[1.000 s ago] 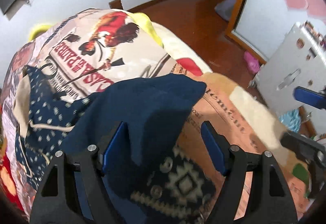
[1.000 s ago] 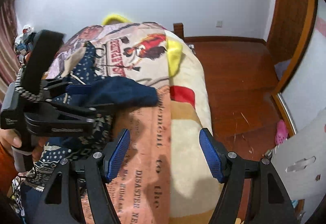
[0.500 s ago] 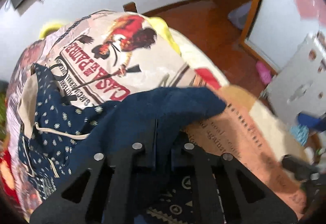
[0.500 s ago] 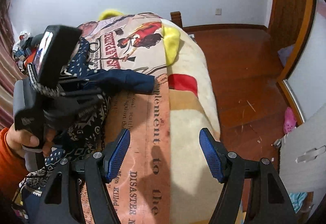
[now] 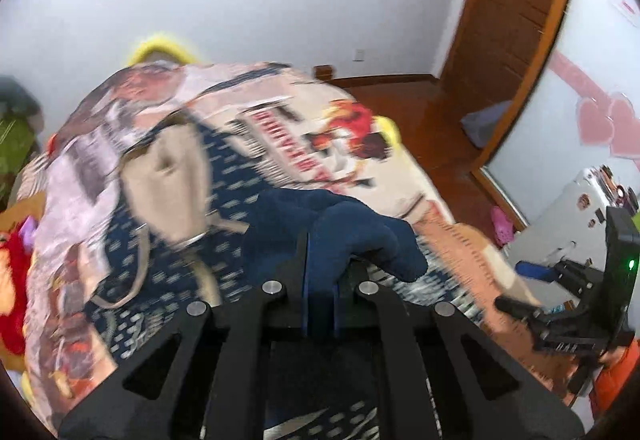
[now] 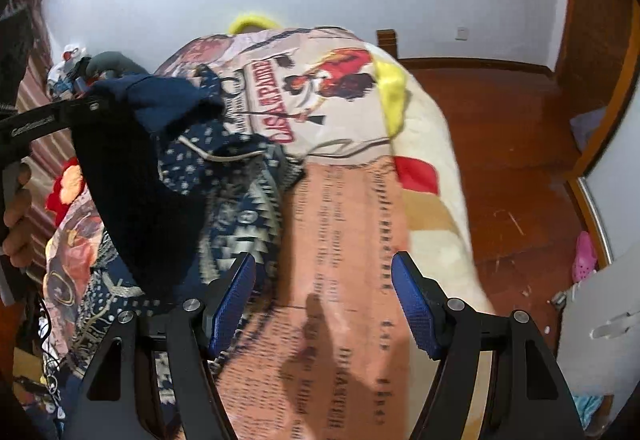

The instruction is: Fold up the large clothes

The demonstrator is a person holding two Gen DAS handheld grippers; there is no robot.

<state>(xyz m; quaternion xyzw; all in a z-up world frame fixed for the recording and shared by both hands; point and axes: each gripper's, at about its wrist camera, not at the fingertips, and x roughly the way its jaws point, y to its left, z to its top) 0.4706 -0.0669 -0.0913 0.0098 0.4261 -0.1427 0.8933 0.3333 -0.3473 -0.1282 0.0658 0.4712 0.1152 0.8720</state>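
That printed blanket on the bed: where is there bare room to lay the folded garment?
Free: the orange text strip of the blanket, between the navy patterned garment and the cream edge. Crowded: the garment side, under the left gripper.

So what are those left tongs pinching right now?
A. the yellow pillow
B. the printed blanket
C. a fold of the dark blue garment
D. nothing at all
C: in the left wrist view the left tongs are shut on a bunched fold of the dark blue garment, lifted above the printed blanket.
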